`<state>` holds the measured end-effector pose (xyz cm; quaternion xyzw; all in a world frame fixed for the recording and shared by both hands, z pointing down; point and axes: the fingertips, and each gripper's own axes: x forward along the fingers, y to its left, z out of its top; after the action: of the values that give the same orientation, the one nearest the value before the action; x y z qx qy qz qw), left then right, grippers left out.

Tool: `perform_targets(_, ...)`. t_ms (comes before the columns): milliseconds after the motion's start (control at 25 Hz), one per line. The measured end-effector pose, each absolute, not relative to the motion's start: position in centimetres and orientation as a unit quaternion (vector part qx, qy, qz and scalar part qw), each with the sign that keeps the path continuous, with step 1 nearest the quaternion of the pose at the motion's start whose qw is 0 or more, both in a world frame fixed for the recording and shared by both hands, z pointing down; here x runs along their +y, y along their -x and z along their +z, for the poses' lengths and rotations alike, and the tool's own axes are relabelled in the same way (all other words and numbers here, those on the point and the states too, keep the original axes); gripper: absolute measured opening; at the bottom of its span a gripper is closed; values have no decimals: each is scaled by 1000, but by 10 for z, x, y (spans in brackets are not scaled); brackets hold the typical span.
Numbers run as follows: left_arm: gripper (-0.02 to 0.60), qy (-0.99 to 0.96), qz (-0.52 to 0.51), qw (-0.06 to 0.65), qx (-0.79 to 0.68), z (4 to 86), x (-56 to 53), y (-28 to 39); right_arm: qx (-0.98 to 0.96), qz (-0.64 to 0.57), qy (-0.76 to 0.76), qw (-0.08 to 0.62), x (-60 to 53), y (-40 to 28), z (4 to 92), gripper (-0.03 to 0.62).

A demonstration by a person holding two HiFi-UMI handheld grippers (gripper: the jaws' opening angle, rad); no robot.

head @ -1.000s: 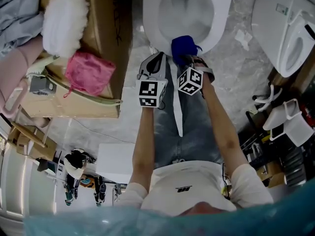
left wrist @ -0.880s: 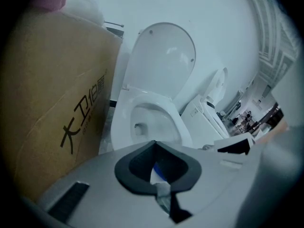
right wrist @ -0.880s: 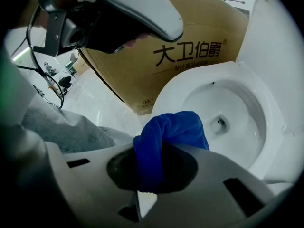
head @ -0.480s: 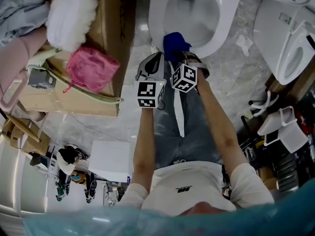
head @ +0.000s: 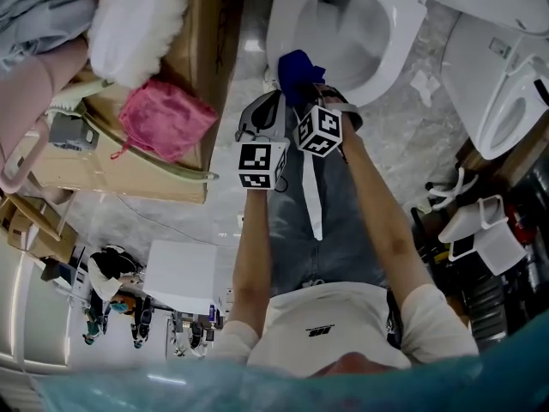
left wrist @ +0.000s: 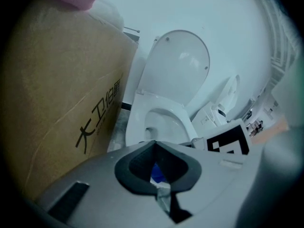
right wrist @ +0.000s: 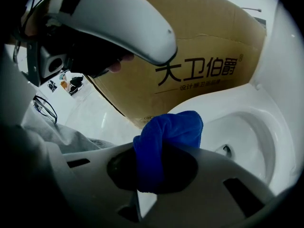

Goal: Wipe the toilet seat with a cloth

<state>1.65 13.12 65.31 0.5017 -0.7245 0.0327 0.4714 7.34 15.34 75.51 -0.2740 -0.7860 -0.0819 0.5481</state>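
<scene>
The white toilet stands open in the head view, with its seat rim (head: 281, 20) at the top centre. My right gripper (head: 304, 93) is shut on a bunched blue cloth (head: 298, 69) that rests on the rim's front left part. In the right gripper view the cloth (right wrist: 167, 139) sticks up out of the jaws in front of the rim (right wrist: 228, 103). My left gripper (head: 273, 101) hangs just left of it with its jaws shut and empty. The left gripper view shows the seat rim (left wrist: 135, 120) and the raised lid (left wrist: 183, 70) ahead.
A big cardboard box (head: 202, 24) stands close to the toilet's left, with a pink bag (head: 163, 118) and a white fluffy duster (head: 137, 24) on it. A second toilet (head: 506, 101) and white holders (head: 485, 221) are on the right. The person's legs are below the grippers.
My right gripper has carried the blue cloth leftward along the front of the rim, closer to the left gripper. The left gripper has hardly moved.
</scene>
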Motion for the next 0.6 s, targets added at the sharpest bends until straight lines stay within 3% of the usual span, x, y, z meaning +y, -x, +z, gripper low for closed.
perform_targets(600,9,-477,21,471,-742,658,130,17,-792,-97,301,522,133,-22,755,20)
